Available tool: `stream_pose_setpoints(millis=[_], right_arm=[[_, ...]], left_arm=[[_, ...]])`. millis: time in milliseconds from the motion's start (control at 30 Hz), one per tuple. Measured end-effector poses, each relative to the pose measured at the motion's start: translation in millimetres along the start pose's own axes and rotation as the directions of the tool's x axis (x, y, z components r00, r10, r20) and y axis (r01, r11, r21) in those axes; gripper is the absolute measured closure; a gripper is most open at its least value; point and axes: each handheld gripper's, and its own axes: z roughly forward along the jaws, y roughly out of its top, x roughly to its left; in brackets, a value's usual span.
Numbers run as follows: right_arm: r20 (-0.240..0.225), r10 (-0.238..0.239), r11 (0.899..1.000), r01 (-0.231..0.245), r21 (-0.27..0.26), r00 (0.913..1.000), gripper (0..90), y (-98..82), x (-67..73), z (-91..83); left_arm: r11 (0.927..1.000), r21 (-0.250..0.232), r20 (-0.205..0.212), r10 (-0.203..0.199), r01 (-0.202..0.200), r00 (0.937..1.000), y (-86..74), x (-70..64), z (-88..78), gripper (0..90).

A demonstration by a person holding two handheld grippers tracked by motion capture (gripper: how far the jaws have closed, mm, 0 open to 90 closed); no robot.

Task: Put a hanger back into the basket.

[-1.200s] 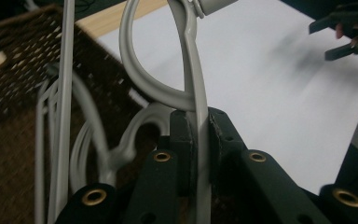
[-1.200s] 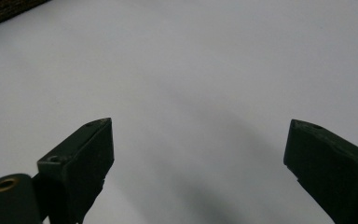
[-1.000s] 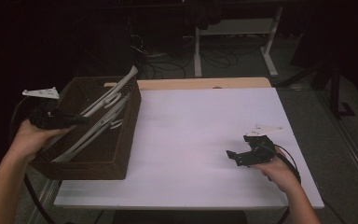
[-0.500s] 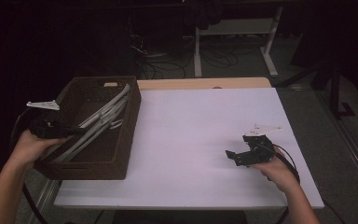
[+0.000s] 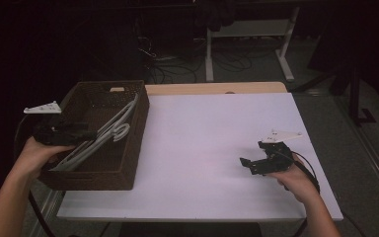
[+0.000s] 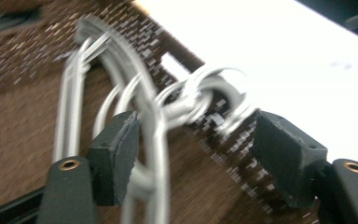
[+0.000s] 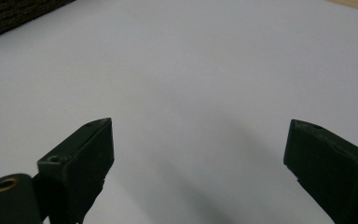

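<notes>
Dark brown woven basket [image 5: 128, 163], rectangular, coarse weave. Grey plastic hangers [image 5: 109, 132], thin curved bars with round hooks, lie slanted inside basket, just ahead of left hand-held gripper [image 5: 81, 134]. Its jaws have just been opening; hanger bar between them, beside one pad, not clamped. Right hand-held gripper [image 5: 246, 164] wide open, empty, over smooth white table [image 5: 202, 143].

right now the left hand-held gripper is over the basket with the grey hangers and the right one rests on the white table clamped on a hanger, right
Not quite: the right hand-held gripper is open and empty, as the right gripper view shows. The rest holds: left hand-held gripper over the basket with the hangers, right on the table.
</notes>
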Motion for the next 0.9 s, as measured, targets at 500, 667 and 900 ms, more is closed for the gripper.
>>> stream_pose_setpoints(millis=[500, 667, 900], right_arm=[[-0.053, -0.032, 0.999, 0.03, -0.037, 0.998, 3.7, 16.0, 10.0, -22.2], [-0.069, -0.051, 0.997, 0.047, -0.057, 0.9963, 2.2, 22.7, 14.7, -30.3], [-0.08, -0.076, 0.995, 0.071, -0.07, 0.9939, 1.7, 28.5, 19.9, -38.3]], left_arm=[[0.9875, -0.138, 0.148, 0.097, -0.077, 0.9842, 17.4, -78.5, 34.4, 15.8], [0.9855, -0.146, 0.178, 0.112, -0.086, 0.9777, 15.2, -95.4, 46.4, 13.4], [0.9847, -0.147, 0.21, 0.124, -0.094, 0.9698, 11.2, -108.3, 55.8, 7.3]])
